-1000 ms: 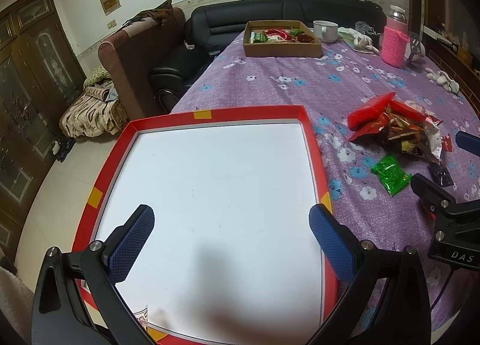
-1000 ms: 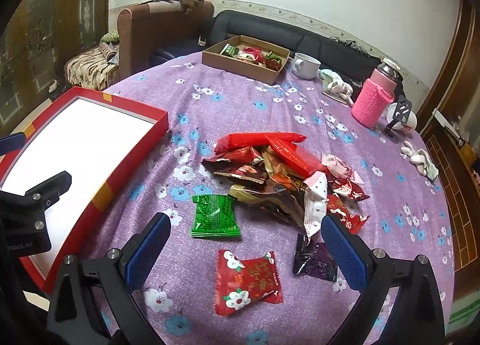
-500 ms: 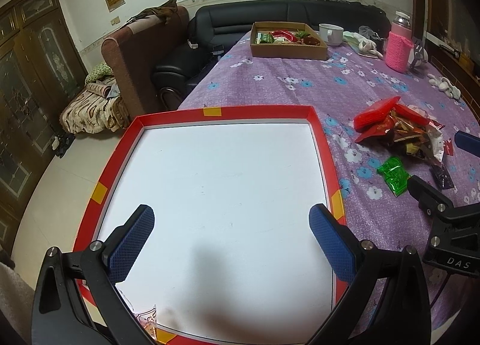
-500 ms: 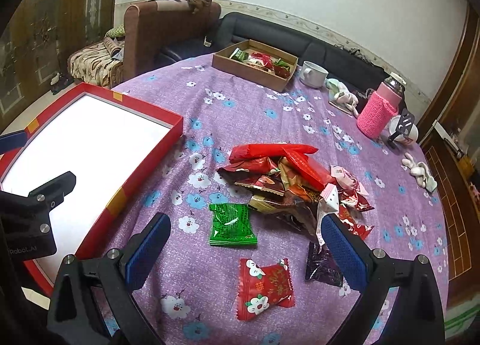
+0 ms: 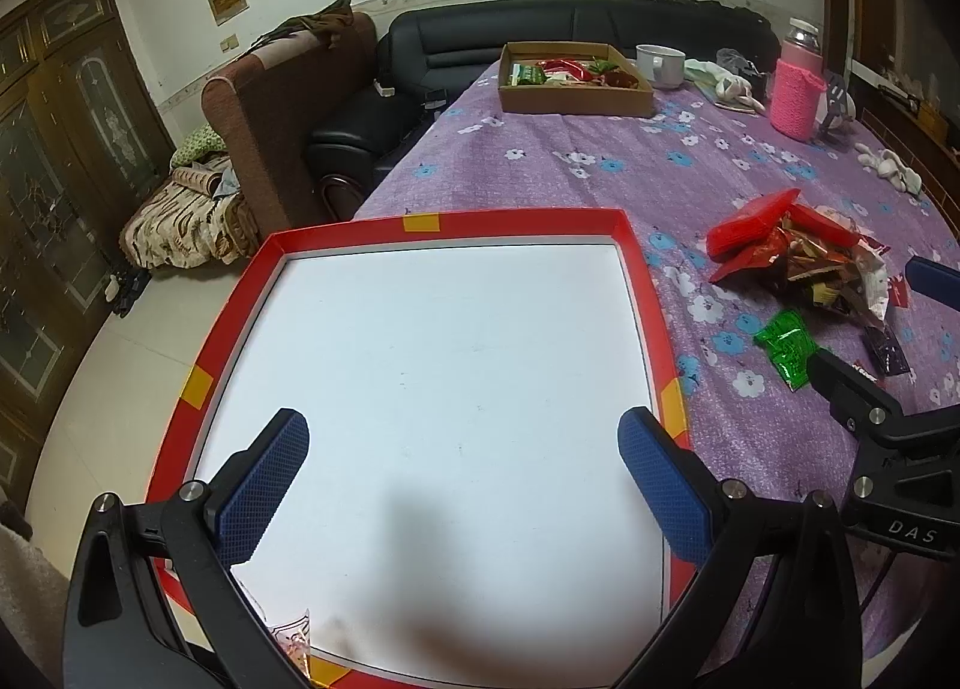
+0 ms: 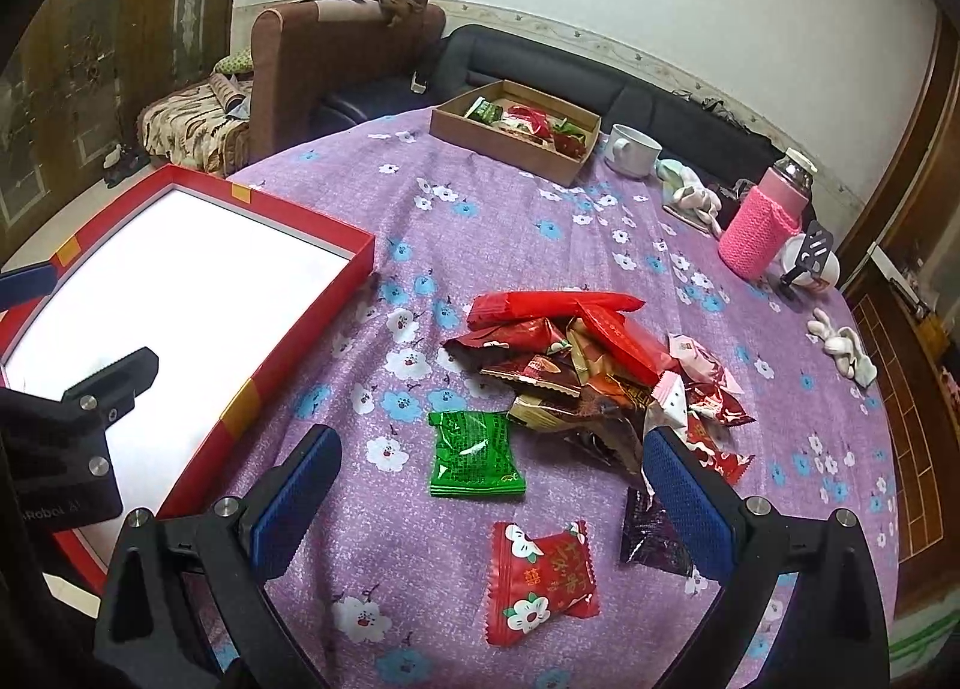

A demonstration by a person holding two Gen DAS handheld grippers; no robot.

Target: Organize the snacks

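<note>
A red-rimmed box with a white floor [image 5: 528,224] lies on the purple flowered tablecloth; it also shows in the right wrist view [image 6: 312,323]. My left gripper [image 5: 463,485] is open and empty above the box's near half. A small wrapper [image 5: 294,638] lies at its near edge. A pile of snack packets [image 6: 588,365] lies right of the box, also in the left wrist view [image 5: 798,263]. A green packet [image 6: 474,455] and a red flowered packet [image 6: 543,584] lie apart in front of it. My right gripper [image 6: 492,500] is open and empty over the green packet.
A brown cardboard tray [image 6: 516,128] with snacks stands at the table's far side, next to a white mug [image 6: 630,149]. A pink knitted bottle [image 6: 765,221] and small white figures [image 6: 840,344] stand at the right. A sofa and armchair lie beyond the table.
Both grippers have drawn back and risen a little, so the box and the snack pile appear farther away. Both stay open and empty.
</note>
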